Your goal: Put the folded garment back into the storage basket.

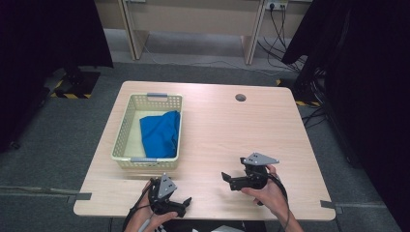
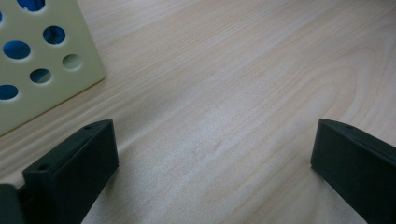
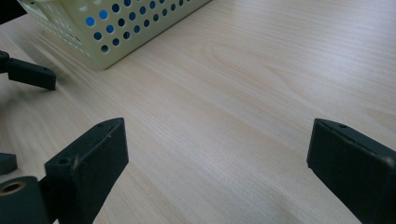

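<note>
Although the crumpled bright blue cloth [image 1: 161, 133] lies fully inside the pale yellow perforated plastic basket [image 1: 124, 129], bunched against its right wall and near end, neither gripper has hold of it. The basket sits on the left half of the light wood-grain surface [image 1: 227, 130], with grey handles at its far and near ends.

The left gripper [image 1: 183, 203] rests low at the near edge of the surface, just in front of the basket's near right corner. In the left gripper view its two black jaws stand wide apart with only bare wood between them, and a corner of the basket [image 2: 44, 65] shows close by at upper left, blue visible through its round holes.

The right gripper [image 1: 228, 179] is held by the person's right hand [image 1: 269, 194], well to the right of the basket, its jaws pointing left towards it. In the right gripper view these jaws are also spread wide and empty, with the basket [image 3: 116, 23] farther off and a jaw of the left gripper [image 3: 30, 73] at the left edge.

Likely risks, as a judgement: the basket looks light, so a gripper that reaches in over the wall could knock or drag it across the smooth surface. The cloth is soft and heaped, so a pinch may catch only a top fold and let the rest slip or snag on the rim. The left gripper is so near the basket corner that a careless lift could strike it, and both grippers converging on the cloth could collide.
</note>
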A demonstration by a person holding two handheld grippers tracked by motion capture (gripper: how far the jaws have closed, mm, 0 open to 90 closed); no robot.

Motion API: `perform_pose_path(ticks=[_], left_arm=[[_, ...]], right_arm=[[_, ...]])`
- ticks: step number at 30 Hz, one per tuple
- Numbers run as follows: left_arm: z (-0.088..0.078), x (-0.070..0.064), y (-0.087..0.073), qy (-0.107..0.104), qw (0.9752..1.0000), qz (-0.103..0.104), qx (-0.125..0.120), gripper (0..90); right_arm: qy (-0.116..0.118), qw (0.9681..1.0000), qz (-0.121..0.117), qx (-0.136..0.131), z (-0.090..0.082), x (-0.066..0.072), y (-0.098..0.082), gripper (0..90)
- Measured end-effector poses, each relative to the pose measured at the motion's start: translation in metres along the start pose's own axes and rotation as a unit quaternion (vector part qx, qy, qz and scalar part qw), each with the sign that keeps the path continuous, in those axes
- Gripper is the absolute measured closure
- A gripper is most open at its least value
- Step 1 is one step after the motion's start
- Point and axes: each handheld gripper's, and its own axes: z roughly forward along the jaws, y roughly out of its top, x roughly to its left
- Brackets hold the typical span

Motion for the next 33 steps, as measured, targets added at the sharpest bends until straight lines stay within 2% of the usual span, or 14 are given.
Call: perform_pose_path(ticks=[15, 18, 33], left_arm=[[0.000, 0.000, 0.000, -0.001, 1.0000, 0.000, -0.001, 0.0], [0.000, 0.000, 0.000, -0.001, 1.0000, 0.000, -0.001, 0.0], [0.000, 0.000, 0.000, 0.000, 1.0000, -0.001, -0.002, 0.0]], right_arm=[[-0.015, 0.9999, 0.004, 0.003, -0.011, -0.003, -0.016, 5.2], [-0.019, 0.9997, 0.011, 0.007, -0.013, -0.003, -0.019, 4.4], [-0.028, 0.9995, 0.005, 0.009, -0.025, 0.001, -0.033, 3.8]])
